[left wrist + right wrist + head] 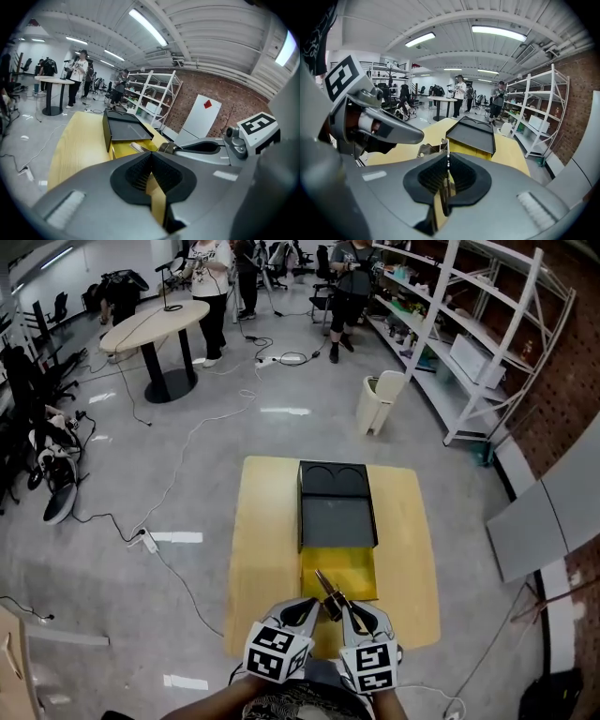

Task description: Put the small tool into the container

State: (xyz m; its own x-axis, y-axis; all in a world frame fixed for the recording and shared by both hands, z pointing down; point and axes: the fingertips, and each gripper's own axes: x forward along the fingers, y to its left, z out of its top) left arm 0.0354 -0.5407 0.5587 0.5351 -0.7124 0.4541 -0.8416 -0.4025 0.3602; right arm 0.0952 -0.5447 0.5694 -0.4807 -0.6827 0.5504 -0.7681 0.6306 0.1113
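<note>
A yellow container (338, 571) sits on the yellow table (267, 549), and a black lid (336, 512) covers its far part. My two grippers hover close together over the table's near edge. The small metal tool (327, 593) points up toward the container's open near end. My right gripper (344, 608) is shut on it, and a thin metal strip of the tool (448, 151) stands between its jaws (447, 161). Beside it, my left gripper (313, 607) is shut with nothing seen between its jaws (150, 159). The tool (139, 147) shows at the right gripper's tip.
A white bin (380, 401) stands on the floor beyond the table. Metal shelving (469, 334) lines the right wall, and grey panels (544, 521) lean there. Cables and a power strip (147, 542) lie left of the table. People stand near a round table (155, 324) far back.
</note>
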